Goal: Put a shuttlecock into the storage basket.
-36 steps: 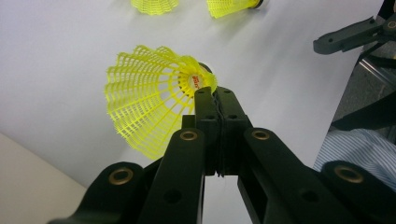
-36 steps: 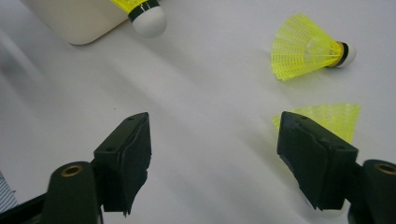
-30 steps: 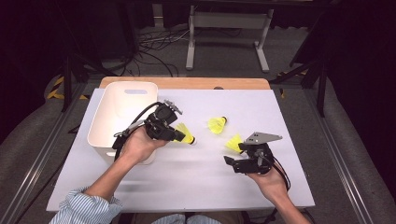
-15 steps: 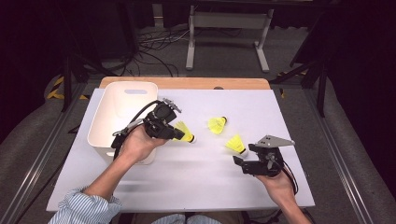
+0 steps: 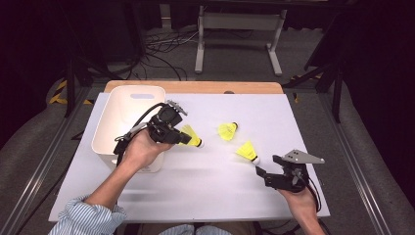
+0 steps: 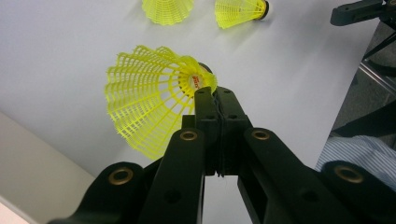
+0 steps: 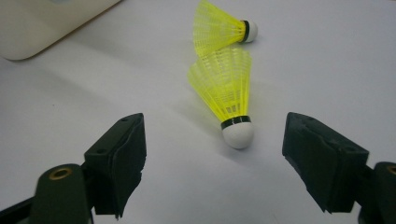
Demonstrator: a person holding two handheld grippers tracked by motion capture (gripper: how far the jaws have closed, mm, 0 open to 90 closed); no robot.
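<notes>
A yellow shuttlecock [image 5: 190,137] is clamped by the left gripper [image 5: 182,138] left of centre in the high view, just off the right wall of the white bin [image 5: 117,117] that stands at the left of the frame. In the left gripper view the jaws are seen pressed together on the edge of the mesh skirt of that held shuttlecock [image 6: 149,100], close to its cork — the skirt fans out to the upper left of the frame, above the white tabletop [image 5: 274,112].

The right gripper [image 5: 260,172] is held low in the lower right of the high view, its jaws set wide apart and just opened further, with nothing pressed between them. Directly beyond its tips lies a second shuttlecock [image 5: 248,152], resting on the table with its white cork turned toward the gripper. In the right gripper view this shuttlecock [image 7: 231,93] is seen at centre frame, ahead of the gap between the two black jaws, untouched by either.

A third shuttlecock [image 5: 227,130] lies near the middle of the high view, just above and left of the second; in the right gripper view it [image 7: 219,29] is seen at the top, skirt against skirt with the nearer one.
</notes>
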